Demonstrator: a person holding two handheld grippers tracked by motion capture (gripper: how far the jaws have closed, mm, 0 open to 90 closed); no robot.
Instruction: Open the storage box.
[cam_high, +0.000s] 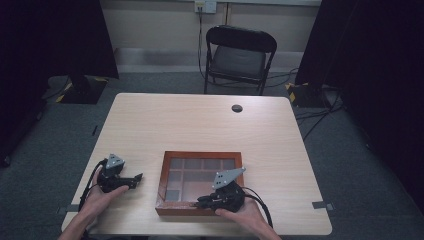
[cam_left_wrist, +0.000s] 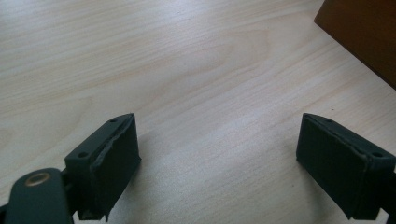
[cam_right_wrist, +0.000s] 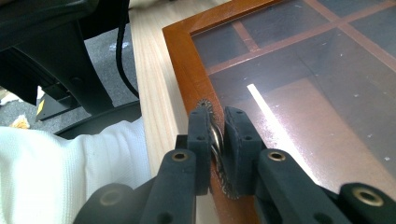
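A shallow wooden box (cam_high: 200, 155) with a glass lid over several compartments lies on the table's near half. My right gripper (cam_high: 202, 202) lies across its front rim, pointing left. In the right gripper view its jaws (cam_right_wrist: 217, 114) are shut on a small round metal knob (cam_right_wrist: 215, 140) with a toothed edge, set on the box's wooden frame (cam_right_wrist: 187, 56). My left gripper (cam_high: 137, 178) rests on the table left of the box, pointing toward it. Seen from the left gripper view, it (cam_left_wrist: 217, 154) stands open over bare wood, with the box's corner (cam_left_wrist: 364, 32) at the upper right.
The light wooden table (cam_high: 200, 120) has a round cable hole (cam_high: 237, 108) near its far edge. A black folding chair (cam_high: 240, 55) stands behind it. Dark curtains hang at both sides. A white sleeve (cam_right_wrist: 60, 163) lies close beside the right gripper.
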